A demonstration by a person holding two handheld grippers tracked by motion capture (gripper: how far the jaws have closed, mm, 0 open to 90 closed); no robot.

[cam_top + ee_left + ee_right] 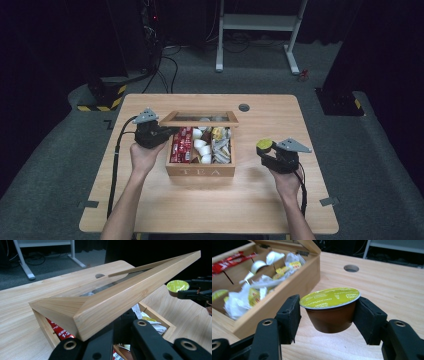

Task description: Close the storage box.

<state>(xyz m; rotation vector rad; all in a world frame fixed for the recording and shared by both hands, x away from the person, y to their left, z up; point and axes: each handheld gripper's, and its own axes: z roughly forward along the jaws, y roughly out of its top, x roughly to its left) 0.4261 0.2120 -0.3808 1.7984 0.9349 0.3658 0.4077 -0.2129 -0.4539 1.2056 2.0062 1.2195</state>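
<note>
Left tongs (120,322) pinching lid (130,292) of tea box (200,170), propped open. Right tongs (328,312) pinching capsule (329,308) at box's 3 o'clock. Rec: keep lid steady, carry capsule level to 9 o'clock, lower into a free compartment.

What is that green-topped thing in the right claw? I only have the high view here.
Observer: A coffee capsule with a brown cup and a yellow-green foil lid printed CAPPUCCINO. The right claw pinches it by its sides.
Operator: Is the left claw gripping the box lid?
Observer: I cannot tell. In the left gripper view, the left claw sits under the corner of the lid, which slants up over the tea box. The contact itself is hidden.
</note>
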